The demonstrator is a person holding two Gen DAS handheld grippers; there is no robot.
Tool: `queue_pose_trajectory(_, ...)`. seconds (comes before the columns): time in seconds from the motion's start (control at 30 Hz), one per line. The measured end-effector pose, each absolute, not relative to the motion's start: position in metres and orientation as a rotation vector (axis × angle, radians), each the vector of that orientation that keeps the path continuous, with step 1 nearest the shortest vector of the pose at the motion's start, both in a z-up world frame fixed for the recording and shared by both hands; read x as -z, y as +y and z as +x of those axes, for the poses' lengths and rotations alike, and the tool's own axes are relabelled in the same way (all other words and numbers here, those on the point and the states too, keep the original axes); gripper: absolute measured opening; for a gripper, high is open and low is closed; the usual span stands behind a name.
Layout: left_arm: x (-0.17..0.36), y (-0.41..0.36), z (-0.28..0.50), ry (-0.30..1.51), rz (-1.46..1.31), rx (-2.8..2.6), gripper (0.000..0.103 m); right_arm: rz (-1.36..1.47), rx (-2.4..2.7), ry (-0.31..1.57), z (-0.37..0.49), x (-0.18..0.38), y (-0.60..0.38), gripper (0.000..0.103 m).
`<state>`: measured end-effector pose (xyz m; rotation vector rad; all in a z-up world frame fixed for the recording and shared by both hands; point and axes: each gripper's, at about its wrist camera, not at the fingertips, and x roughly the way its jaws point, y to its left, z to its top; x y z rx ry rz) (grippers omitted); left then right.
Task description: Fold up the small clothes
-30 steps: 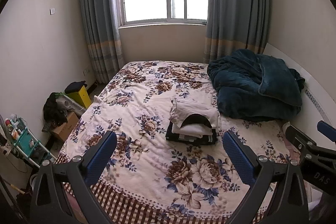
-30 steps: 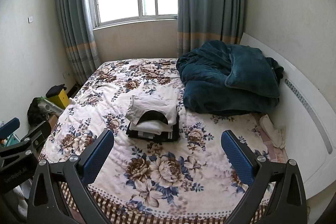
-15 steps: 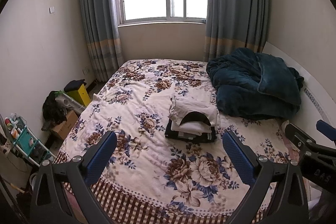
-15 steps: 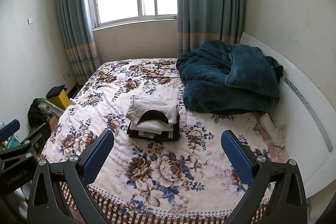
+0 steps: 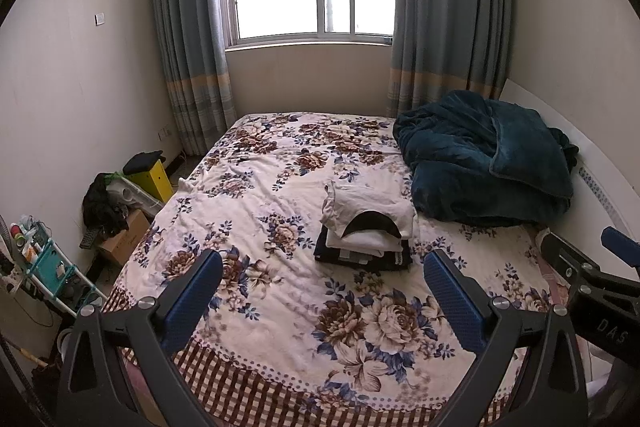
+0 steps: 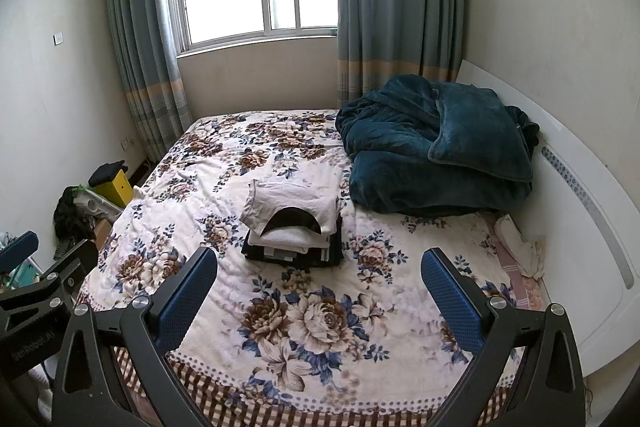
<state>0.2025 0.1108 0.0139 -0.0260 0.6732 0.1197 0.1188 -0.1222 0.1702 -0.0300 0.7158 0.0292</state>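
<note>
The bed [image 5: 280, 307] was covered by a soft, matt floral cloth with a checked woven border. A stack of folded clothes [image 5: 366, 231] was seen in plain matt cotton-like fabric, cream above and black below. The teal blanket [image 5: 480, 163] was shown as plush, velvety fleece with a faint sheen. The left gripper [image 5: 320, 299] and right gripper [image 6: 320, 299] were built of matt black plastic with bright metal screws, their blue pads [image 6: 452, 307] finely dimpled like rubber. A matt brown cardboard box [image 5: 124, 239] was noted, and the headboard [image 6: 580, 227] was smooth, glossy white
</note>
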Motion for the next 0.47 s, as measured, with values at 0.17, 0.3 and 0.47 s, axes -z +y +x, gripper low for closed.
queue_pose_trajectory(0.17, -0.0133, 0.1103, 0.2022, 0.674, -0.024, -0.121, 0.103, -0.03, -0.028, 0.715, 0.1186, -0.1699, -0.1223, 0.103)
queue_pose_trajectory(0.3, -0.0122, 0.1089, 0.1996, 0.674, -0.031, -0.123, 0.103, -0.029, -0.025, 0.716, 0.1184, -0.1699, -0.1218, 0.103)
queue_pose_trajectory(0.47, -0.0134, 0.1064, 0.1992, 0.667, -0.036, -0.123, 0.103, -0.029, -0.022, 0.714, 0.1182, -0.1699, -0.1209, 0.103)
